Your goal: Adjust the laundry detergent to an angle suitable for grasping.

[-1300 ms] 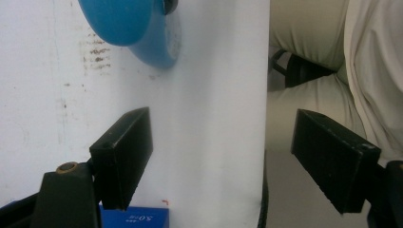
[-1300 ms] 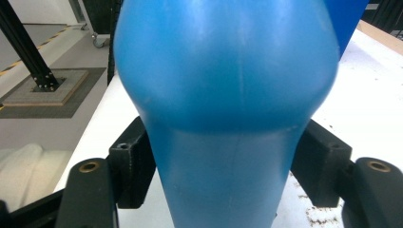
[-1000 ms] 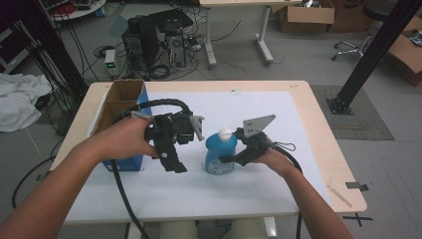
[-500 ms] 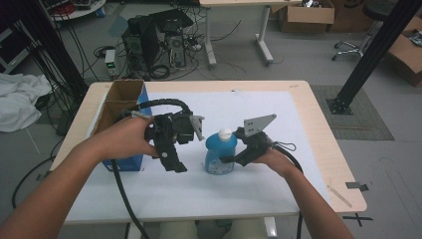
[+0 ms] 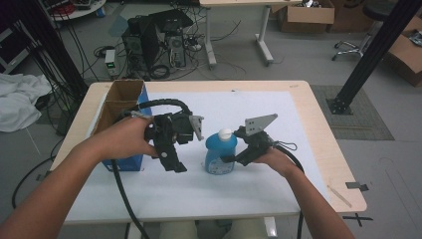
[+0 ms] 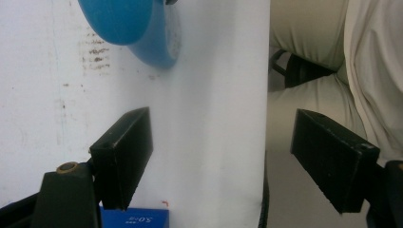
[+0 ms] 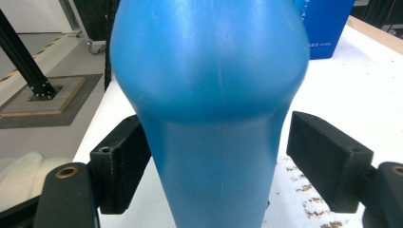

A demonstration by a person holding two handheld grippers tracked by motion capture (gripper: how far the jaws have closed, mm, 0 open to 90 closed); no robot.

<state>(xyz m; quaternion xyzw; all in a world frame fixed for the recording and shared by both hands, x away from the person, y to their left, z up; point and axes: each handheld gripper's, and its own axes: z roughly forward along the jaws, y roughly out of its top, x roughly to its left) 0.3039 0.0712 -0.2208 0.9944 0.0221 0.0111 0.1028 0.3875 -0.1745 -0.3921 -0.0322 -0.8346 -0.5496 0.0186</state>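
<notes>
A person at a white-topped table (image 5: pixel 278 114) works a blue bottle (image 5: pixel 220 154) with two hand-held grippers. The bottle, topped by a white cap (image 5: pixel 225 133), stands upright near the middle of the table, a little toward the person's side. The right gripper (image 5: pixel 233 158) reaches it from the right at its lower body; in the right gripper view the bottle (image 7: pixel 214 109) sits between the two black jaws, the left one touching its side and the right one standing slightly off it, so the jaws bracket the bottle without a full squeeze. The left gripper (image 5: pixel 171 162) hangs just left of the bottle and apart from it, pointing down at the table; in the left gripper view its jaws are spread wide with nothing between them, and the bottle's base (image 6: pixel 138 28) shows at the top edge. A blue cardboard box (image 5: pixel 122 107), open at the top, stands at the table's left side, behind the left hand (image 5: pixel 124 139).
</notes>
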